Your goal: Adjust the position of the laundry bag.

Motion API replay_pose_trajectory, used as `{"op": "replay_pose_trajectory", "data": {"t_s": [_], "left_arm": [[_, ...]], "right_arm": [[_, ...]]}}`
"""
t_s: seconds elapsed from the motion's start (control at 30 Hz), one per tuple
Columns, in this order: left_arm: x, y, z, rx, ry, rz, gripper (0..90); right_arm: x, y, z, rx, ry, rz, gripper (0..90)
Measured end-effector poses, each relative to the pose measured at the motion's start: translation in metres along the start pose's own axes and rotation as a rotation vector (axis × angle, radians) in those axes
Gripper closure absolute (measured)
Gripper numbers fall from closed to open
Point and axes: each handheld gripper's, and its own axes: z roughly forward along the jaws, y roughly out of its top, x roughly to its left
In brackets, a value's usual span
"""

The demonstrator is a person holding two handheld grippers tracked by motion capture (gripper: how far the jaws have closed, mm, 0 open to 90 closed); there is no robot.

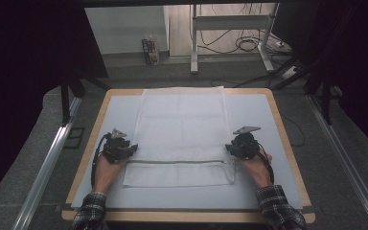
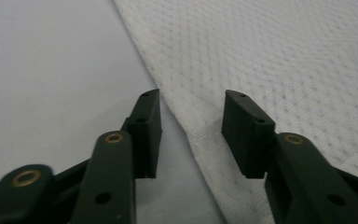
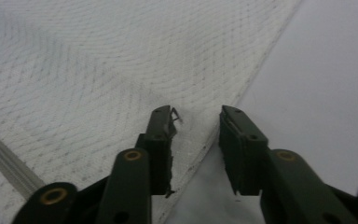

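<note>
Nearest the person, two checked sleeves reach in over the pale grey table mat (image 1: pixel 268 124). The left gripper (image 1: pixel 130 149) and right gripper (image 1: pixel 230 146) sit low at opposite side edges of the white mesh fabric bag (image 1: pixel 182 124), just beyond its zip line. Each gripper's jaws straddle an edge, spread apart and not yet pinching the cloth, probably so both sides can be lifted evenly. Farther off, the bag lies flat along the mat's middle, reaching the far edge.
</note>
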Motion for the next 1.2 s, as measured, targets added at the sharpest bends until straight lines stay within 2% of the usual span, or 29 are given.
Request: {"op": "replay_pose_trajectory", "data": {"t_s": [0.17, 0.2, 0.23, 0.37, 0.47, 0.57, 0.63, 0.83, 1.07, 1.2], "left_arm": [[-0.001, 0.003, 0.001, 0.017, 0.010, -0.026, 63.6], [-0.001, 0.004, 0.001, 0.015, 0.002, -0.026, 66.8], [-0.001, 0.004, 0.001, 0.015, -0.004, -0.026, 75.0], [-0.006, 0.006, 0.001, 0.023, -0.003, 0.007, 86.4], [-0.008, 0.006, 0.001, 0.027, -0.009, 0.019, 87.5], [-0.006, 0.006, -0.001, 0.042, -0.068, -0.010, 87.9], [-0.006, 0.006, -0.001, 0.045, -0.083, -0.012, 87.9], [-0.014, 0.004, -0.005, 0.055, -0.091, 0.027, 87.3], [-0.025, 0.002, -0.011, 0.061, -0.098, 0.072, 86.9], [-0.030, -0.001, -0.017, 0.058, -0.109, 0.080, 86.9]], "right_arm": [[0.003, 0.002, 0.000, 0.017, 0.012, -0.013, 85.6], [0.003, 0.002, 0.000, 0.019, 0.017, -0.015, 87.4], [0.004, 0.003, 0.000, 0.023, 0.021, -0.015, 88.0], [0.006, 0.003, -0.001, 0.027, 0.008, -0.036, 88.5], [0.006, 0.003, -0.002, 0.026, 0.007, -0.040, 88.4], [0.004, 0.001, -0.005, 0.024, 0.013, -0.035, 88.1], [0.003, 0.000, -0.007, 0.023, 0.013, -0.030, 88.2], [0.002, -0.004, -0.019, -0.002, 0.016, -0.031, 88.1], [0.000, -0.013, -0.029, 0.004, 0.039, -0.040, 88.0], [0.000, -0.016, -0.036, 0.008, 0.045, -0.048, 88.0]]}}
